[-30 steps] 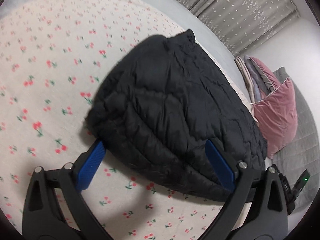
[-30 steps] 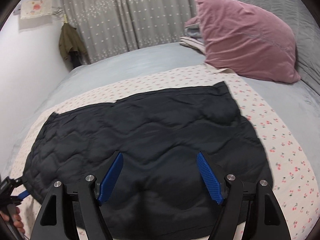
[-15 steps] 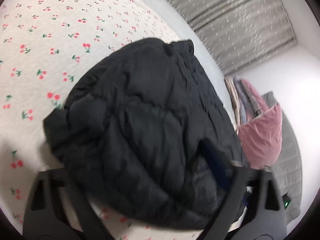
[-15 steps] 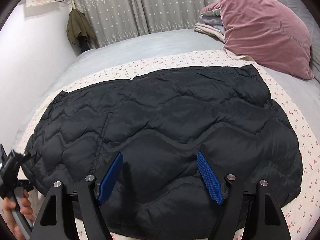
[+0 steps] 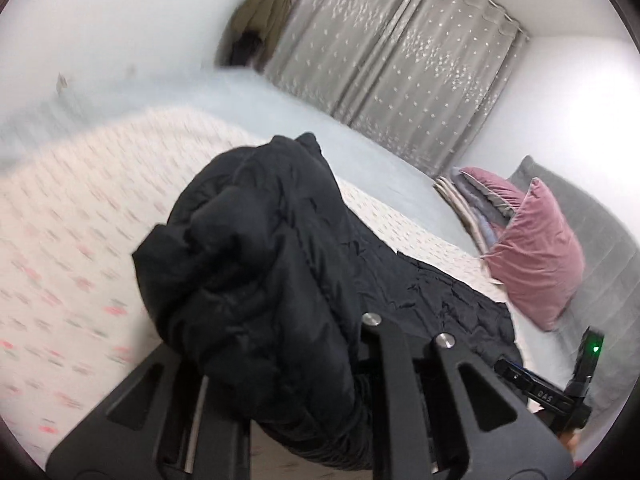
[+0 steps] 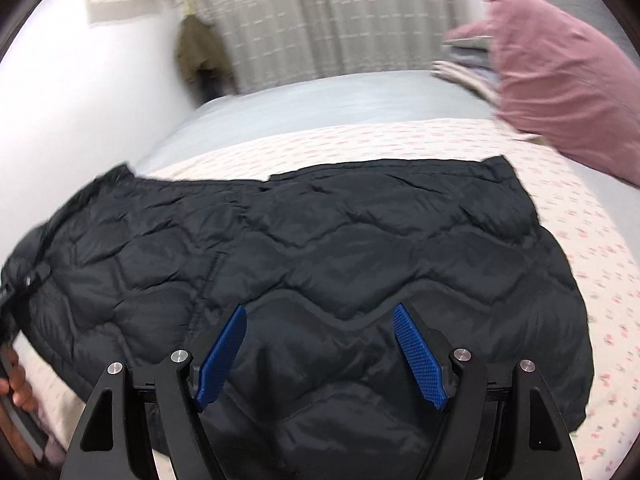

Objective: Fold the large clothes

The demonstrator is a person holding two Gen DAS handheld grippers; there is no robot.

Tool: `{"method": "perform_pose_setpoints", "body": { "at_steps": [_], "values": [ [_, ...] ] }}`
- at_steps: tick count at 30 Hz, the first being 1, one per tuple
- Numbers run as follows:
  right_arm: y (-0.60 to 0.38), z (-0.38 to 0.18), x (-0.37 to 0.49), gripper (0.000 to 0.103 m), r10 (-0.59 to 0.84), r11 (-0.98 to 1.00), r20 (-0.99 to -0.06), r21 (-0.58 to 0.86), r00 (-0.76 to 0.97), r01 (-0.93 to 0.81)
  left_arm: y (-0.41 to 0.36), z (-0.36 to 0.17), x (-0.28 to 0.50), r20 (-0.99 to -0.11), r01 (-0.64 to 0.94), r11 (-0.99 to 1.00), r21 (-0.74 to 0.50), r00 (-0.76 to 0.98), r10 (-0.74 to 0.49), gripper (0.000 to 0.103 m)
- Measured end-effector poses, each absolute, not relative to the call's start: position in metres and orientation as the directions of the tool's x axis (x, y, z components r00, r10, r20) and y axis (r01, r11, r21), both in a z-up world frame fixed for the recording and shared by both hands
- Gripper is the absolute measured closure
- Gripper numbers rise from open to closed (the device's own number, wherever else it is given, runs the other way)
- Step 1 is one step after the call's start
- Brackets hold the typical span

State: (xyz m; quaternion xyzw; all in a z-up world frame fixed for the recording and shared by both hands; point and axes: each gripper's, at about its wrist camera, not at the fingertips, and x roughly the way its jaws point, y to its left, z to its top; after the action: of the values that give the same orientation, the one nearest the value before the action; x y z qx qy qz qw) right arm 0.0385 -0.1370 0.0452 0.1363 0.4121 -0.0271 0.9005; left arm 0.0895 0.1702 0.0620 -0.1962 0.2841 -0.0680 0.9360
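A black quilted puffer jacket (image 6: pixel 340 248) lies spread on a cherry-print sheet (image 6: pixel 560 184) on the bed. My left gripper (image 5: pixel 288 364) is shut on the jacket's left end (image 5: pixel 256 280) and holds it bunched and raised off the bed; its pads are buried in the fabric. My right gripper (image 6: pixel 320 356) is open, its blue pads (image 6: pixel 416 356) apart just above the jacket's near edge, holding nothing. The other gripper's handle and a hand show at the far left of the right wrist view (image 6: pixel 16 384).
A pink velvet pillow (image 5: pixel 536 260) and a stack of folded cloths (image 5: pixel 468 200) sit at the head of the bed. Grey curtains (image 5: pixel 400 64) and a hanging olive coat (image 6: pixel 200 52) are at the far wall. A grey bedspread (image 6: pixel 320 100) lies beyond the sheet.
My left gripper closed on the jacket's left end and lifted it, tilting upward. My right gripper moved in low over the jacket's near edge and stayed open.
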Motion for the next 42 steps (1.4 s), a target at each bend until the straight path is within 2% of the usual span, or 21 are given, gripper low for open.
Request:
{"method": "perform_pose_setpoints", "body": {
  "at_steps": [3,7,12,15,18,22,25,29,34,36,39,40,41,42],
  "values": [
    [-0.098,0.043,0.044,0.026,0.138,0.975,-0.757,0.216,0.639,0.046,0.178,0.077,0.079,-0.494,-0.040,0.937,-0.347,0.857,-0.146,0.085],
    [-0.049,0.027,0.053,0.026,0.250,0.966,-0.774,0.244,0.582,-0.091,0.169,0.093,0.073,-0.438,0.002,0.938,-0.348,0.884,-0.164,0.085],
    [-0.024,-0.005,0.066,0.026,0.254,0.967,-0.807,0.202,0.533,-0.154,0.128,0.100,0.062,-0.318,0.180,0.912,-0.368,0.897,-0.306,0.085],
    [-0.049,-0.002,0.067,0.026,0.341,0.936,-0.778,0.330,0.528,-0.119,0.090,0.102,0.064,-0.277,0.293,0.893,-0.342,0.876,-0.394,0.084],
    [-0.090,0.019,0.059,0.026,0.407,0.886,-0.713,0.460,0.571,-0.057,0.058,0.097,0.071,-0.270,0.389,0.844,-0.369,0.824,-0.498,0.082],
    [-0.164,0.041,0.037,0.026,0.311,0.860,-0.664,0.501,0.681,0.096,0.012,0.078,0.085,-0.307,0.505,0.775,-0.381,0.721,-0.621,0.078],
    [-0.215,0.036,0.023,0.026,0.277,0.791,-0.659,0.570,0.699,0.223,-0.020,0.053,0.097,-0.386,0.565,0.722,-0.399,0.611,-0.691,0.076],
    [-0.274,0.021,0.004,0.026,0.244,0.693,-0.663,0.630,0.708,0.352,-0.059,0.014,0.110,-0.528,0.619,0.686,-0.383,0.462,-0.712,0.074],
    [-0.293,0.015,-0.006,0.026,0.273,0.625,-0.639,0.687,0.719,0.372,-0.077,-0.008,0.116,-0.596,0.671,0.624,-0.401,0.326,-0.734,0.072],
    [-0.290,0.016,-0.008,0.026,0.324,0.594,-0.602,0.730,0.730,0.338,-0.078,-0.004,0.112,-0.613,0.701,0.604,-0.380,0.298,-0.731,0.068],
    [-0.281,0.013,0.001,0.023,0.420,0.529,-0.540,0.799,0.730,0.287,-0.074,0.007,0.098,-0.617,0.766,0.538,-0.353,0.241,-0.749,0.044],
    [-0.281,0.012,0.010,0.022,0.437,0.514,-0.530,0.810,0.727,0.282,-0.071,0.011,0.093,-0.610,0.786,0.508,-0.352,0.218,-0.761,0.033],
    [-0.278,0.010,0.014,0.022,0.459,0.496,-0.518,0.824,0.722,0.276,-0.069,0.016,0.088,-0.602,0.804,0.482,-0.348,0.202,-0.773,0.028],
    [-0.277,0.010,0.021,0.022,0.471,0.488,-0.513,0.829,0.718,0.272,-0.065,0.023,0.083,-0.592,0.822,0.455,-0.343,0.186,-0.784,0.028]
  ]
}}
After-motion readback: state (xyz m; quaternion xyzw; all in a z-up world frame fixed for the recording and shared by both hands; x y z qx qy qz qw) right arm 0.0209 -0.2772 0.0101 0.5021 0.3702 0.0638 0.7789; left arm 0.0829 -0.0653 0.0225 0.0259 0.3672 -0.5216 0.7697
